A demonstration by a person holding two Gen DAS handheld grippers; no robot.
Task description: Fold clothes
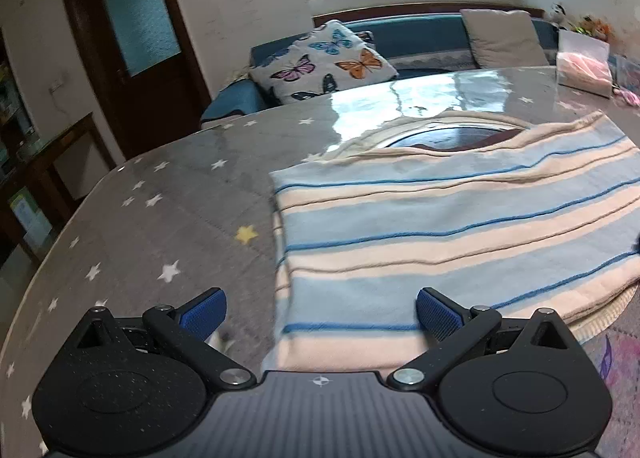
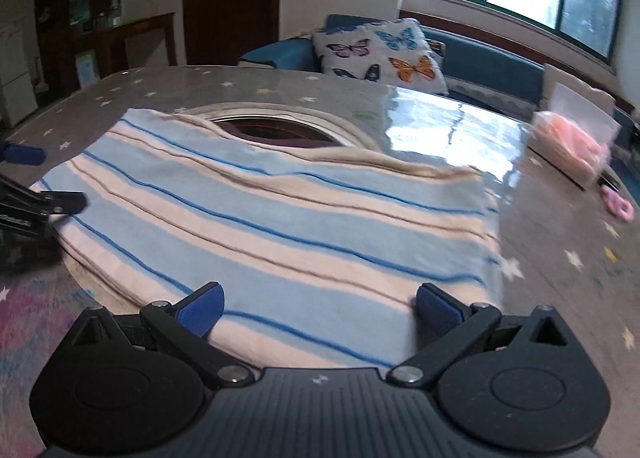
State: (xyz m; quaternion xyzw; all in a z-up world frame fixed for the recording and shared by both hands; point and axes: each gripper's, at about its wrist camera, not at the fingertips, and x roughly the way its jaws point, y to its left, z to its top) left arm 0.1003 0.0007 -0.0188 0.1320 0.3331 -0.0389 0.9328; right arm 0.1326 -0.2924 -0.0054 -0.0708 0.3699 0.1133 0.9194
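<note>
A folded garment (image 1: 460, 225) with light blue, cream and dark blue stripes lies flat on the grey star-print table (image 1: 160, 209). In the left wrist view my left gripper (image 1: 320, 312) is open above the garment's near left corner, holding nothing. In the right wrist view the same garment (image 2: 280, 225) fills the middle, and my right gripper (image 2: 320, 310) is open over its near edge, empty. The left gripper (image 2: 28, 181) shows at the left edge of the right wrist view, beside the garment's left side.
A round inset (image 2: 280, 125) in the table is partly covered by the garment's far edge. A clear bag with pink contents (image 2: 572, 141) and a small pink item (image 2: 620, 205) lie at the far right. Beyond the table stands a blue sofa with a butterfly cushion (image 1: 324, 61).
</note>
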